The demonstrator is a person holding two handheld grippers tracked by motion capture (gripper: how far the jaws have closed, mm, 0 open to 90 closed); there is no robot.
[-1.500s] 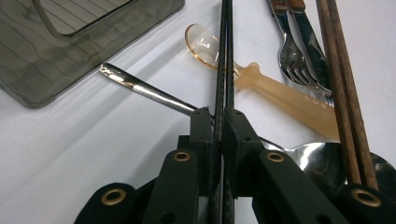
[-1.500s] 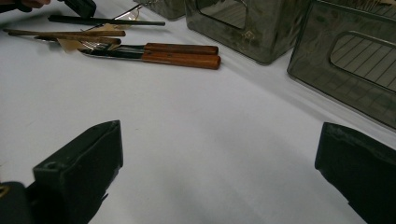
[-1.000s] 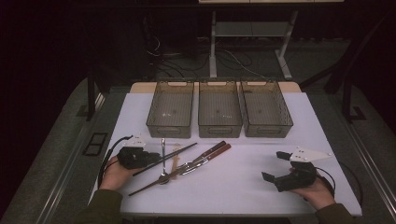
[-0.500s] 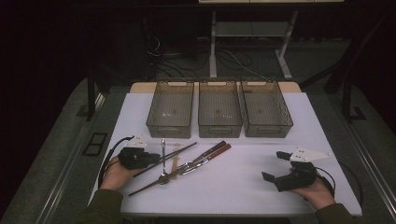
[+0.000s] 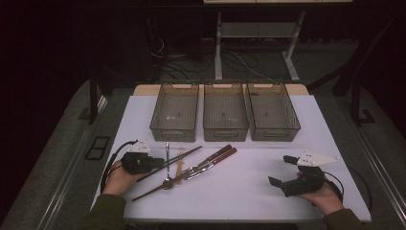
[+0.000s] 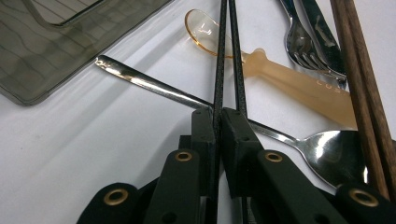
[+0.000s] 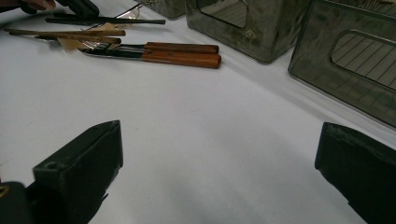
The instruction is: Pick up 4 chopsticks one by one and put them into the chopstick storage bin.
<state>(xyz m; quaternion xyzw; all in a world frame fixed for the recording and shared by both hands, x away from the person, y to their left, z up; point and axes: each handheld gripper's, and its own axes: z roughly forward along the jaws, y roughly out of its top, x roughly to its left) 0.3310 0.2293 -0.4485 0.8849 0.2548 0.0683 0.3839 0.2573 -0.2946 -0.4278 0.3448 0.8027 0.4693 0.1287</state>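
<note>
A white counter [image 5: 249, 191] carries a small heap of cutlery in front of three smoky, see-through bins [image 5: 224, 112] that stand side by side along its far part. All places below are given from the left bin [image 5: 175, 112].

The left gripper [image 5: 152, 164] lies in the person's left hand, on the near side of the left bin and slightly to its left. Its fingers [image 6: 233, 135] are pressed together on a pair of thin black chopsticks [image 6: 229, 51], pinching them near one end. From the left gripper view, the two black sticks run straight out from between the fingers, crossing over the handle of a steel spoon [image 6: 154, 85] and over an amber plastic spoon [image 6: 261, 65]. The steel spoon's bowl lies just beside the fingers. In the high view the black chopsticks [image 5: 172, 163] slant up toward the near right corner of the left bin.

Just to the right of the black pair lie a pair of brown wooden chopsticks [image 6: 362, 79], and a fork and knife with wooden handles [image 7: 182, 52], all on the near side of the left bin and the middle one.

The right gripper [image 5: 282, 173] rests in the person's right hand well to the right of the left bin, nearer than the right bin. Its fingers [image 7: 84, 163] are spread wide apart, over bare counter with nothing between them.
</note>
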